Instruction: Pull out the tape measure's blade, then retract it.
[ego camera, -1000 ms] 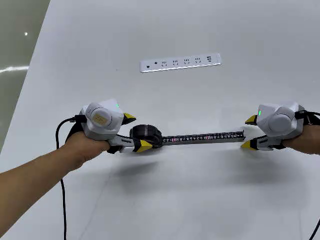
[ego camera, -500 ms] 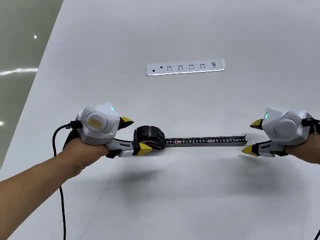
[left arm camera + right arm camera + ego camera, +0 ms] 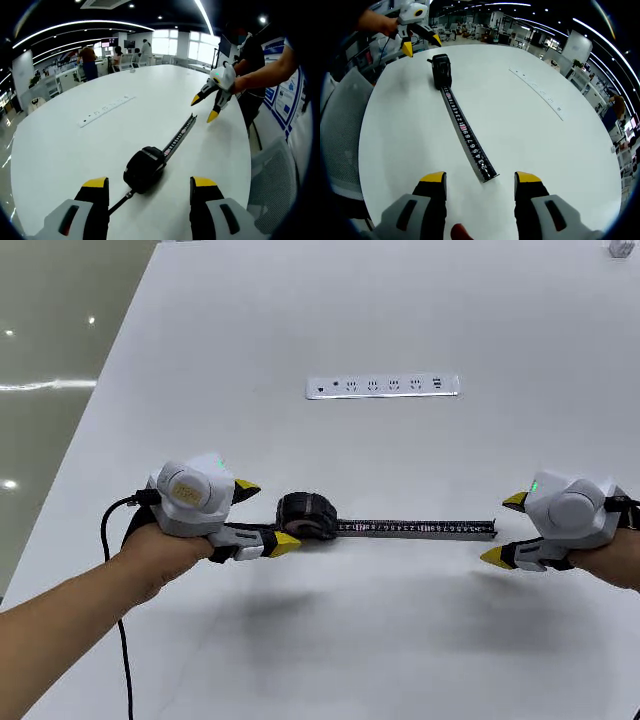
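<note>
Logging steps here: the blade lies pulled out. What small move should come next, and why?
Probably ease the left tool forward and close it on the tape measure's case. The blade lies extended, both tools are open, and the right tool sits just short of the blade's tip, so steadying the case seems the first step toward retracting.

Head view: high, looking down on table (image 3: 400, 470). Left gripper view: low, tape measure (image 3: 145, 167) close ahead between jaws. Right gripper view: faces opposite way, blade (image 3: 465, 135) end just ahead between jaws. All share the tape measure.
</note>
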The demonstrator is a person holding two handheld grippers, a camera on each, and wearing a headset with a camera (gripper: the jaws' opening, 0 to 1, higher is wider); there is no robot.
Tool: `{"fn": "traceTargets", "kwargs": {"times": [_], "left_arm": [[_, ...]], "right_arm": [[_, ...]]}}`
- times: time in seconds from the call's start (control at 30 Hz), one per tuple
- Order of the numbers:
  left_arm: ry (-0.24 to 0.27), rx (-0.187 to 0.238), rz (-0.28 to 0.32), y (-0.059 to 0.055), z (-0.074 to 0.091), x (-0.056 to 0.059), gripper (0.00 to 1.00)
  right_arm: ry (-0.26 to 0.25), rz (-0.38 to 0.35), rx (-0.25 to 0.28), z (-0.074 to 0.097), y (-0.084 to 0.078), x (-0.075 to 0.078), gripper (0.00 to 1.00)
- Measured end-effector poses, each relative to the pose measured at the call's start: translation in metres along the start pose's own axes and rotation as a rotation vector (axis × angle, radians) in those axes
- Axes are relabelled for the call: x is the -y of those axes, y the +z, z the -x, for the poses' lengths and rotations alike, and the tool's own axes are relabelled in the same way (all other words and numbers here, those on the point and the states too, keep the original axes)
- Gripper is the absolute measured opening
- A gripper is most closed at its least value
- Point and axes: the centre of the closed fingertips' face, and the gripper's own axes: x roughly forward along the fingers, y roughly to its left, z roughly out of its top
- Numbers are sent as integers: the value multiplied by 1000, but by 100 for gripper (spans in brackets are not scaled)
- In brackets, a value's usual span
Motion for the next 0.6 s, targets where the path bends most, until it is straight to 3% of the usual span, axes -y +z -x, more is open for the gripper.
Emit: {"fn": "traceTargets", "kwargs": {"times": [0.37,0.6], "left_arm": [[51,-11,42,-15,22,6,66],[81,-10,54,-18,36,14,67]], "right_arm": [[-20,-26,8,9,1,-6,59],[-35,-51,19,15,1,-12,62]]}}
